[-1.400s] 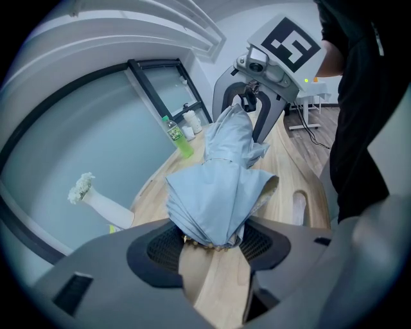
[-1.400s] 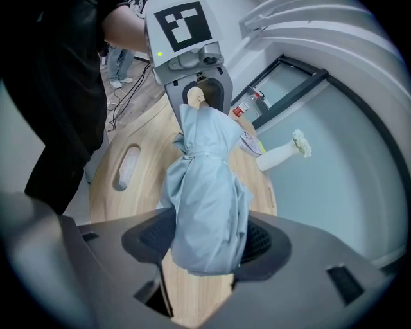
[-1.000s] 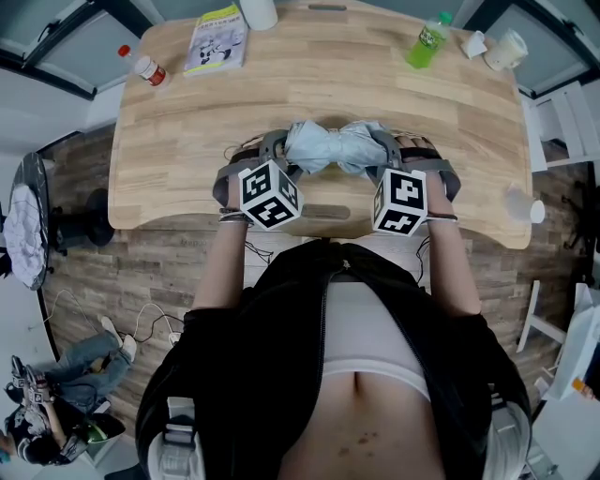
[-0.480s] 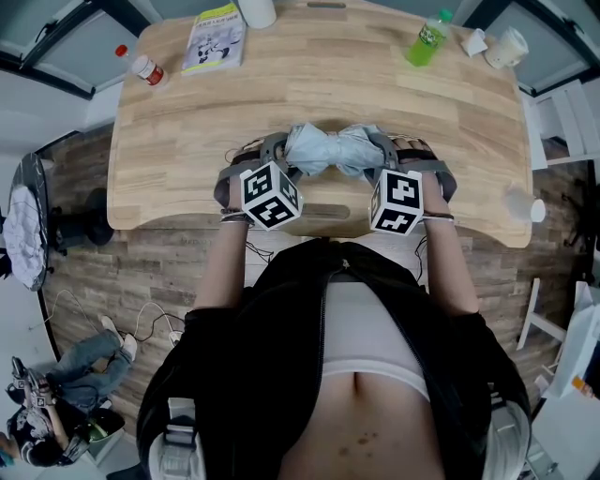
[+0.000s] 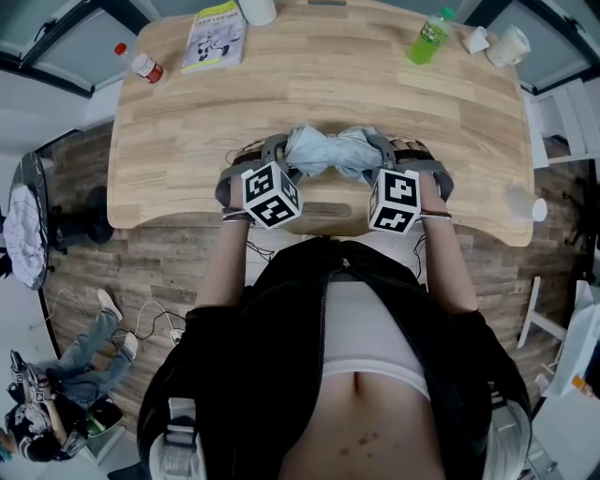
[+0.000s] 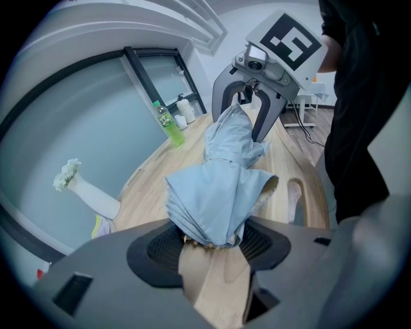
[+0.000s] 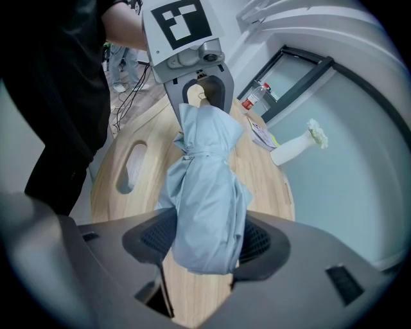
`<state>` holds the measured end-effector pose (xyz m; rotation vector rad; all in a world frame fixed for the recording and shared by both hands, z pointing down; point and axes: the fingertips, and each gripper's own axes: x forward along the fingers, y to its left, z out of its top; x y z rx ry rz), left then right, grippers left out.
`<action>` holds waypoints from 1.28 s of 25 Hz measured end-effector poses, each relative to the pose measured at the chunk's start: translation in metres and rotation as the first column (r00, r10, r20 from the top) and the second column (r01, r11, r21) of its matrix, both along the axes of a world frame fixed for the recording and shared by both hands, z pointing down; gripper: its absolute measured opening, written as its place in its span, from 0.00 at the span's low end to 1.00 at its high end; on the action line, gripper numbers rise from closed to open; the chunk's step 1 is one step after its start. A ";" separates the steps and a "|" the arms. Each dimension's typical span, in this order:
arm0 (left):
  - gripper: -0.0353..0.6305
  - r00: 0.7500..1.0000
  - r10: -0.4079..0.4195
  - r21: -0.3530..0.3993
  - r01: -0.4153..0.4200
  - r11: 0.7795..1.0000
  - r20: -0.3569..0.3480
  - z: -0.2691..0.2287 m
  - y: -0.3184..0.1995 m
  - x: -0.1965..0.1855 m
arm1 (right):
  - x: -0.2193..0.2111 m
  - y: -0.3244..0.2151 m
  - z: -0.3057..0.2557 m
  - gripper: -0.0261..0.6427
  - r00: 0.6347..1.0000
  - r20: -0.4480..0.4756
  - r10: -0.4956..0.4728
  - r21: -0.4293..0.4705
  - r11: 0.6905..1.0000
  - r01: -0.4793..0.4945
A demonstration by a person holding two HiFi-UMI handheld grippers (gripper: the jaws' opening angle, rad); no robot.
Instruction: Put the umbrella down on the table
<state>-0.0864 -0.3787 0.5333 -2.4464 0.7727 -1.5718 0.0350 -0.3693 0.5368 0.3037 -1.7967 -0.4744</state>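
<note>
A folded light-blue umbrella (image 5: 328, 150) lies crosswise just over the front part of the wooden table (image 5: 178, 141); whether it rests on the wood I cannot tell. My left gripper (image 5: 280, 148) is shut on its left end, where the fabric bunches between the pads (image 6: 209, 241). My right gripper (image 5: 382, 148) is shut on the other end (image 7: 204, 247). In the left gripper view the umbrella (image 6: 221, 180) runs away toward the right gripper (image 6: 253, 106). The right gripper view shows the umbrella (image 7: 205, 193) leading to the left gripper (image 7: 199, 90).
At the table's far edge stand a green bottle (image 5: 428, 39), white cups (image 5: 497, 45), a booklet (image 5: 216, 37), a small red-capped bottle (image 5: 147, 67) and a white vase (image 5: 258, 9). A slot (image 5: 323, 211) is cut near the front edge. A person sits on the floor at lower left.
</note>
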 end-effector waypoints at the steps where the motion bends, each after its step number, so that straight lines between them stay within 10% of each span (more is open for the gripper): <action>1: 0.43 1.000 0.000 -0.003 0.000 1.000 0.001 0.001 0.001 0.000 | -0.001 0.001 0.001 0.47 1.000 0.000 -0.001 -0.004 1.000 0.001; 32: 0.43 1.000 0.006 -0.072 -0.005 0.997 0.015 0.033 0.006 -0.009 | -0.008 0.006 0.037 0.45 1.000 -0.027 0.005 -0.086 0.996 -0.007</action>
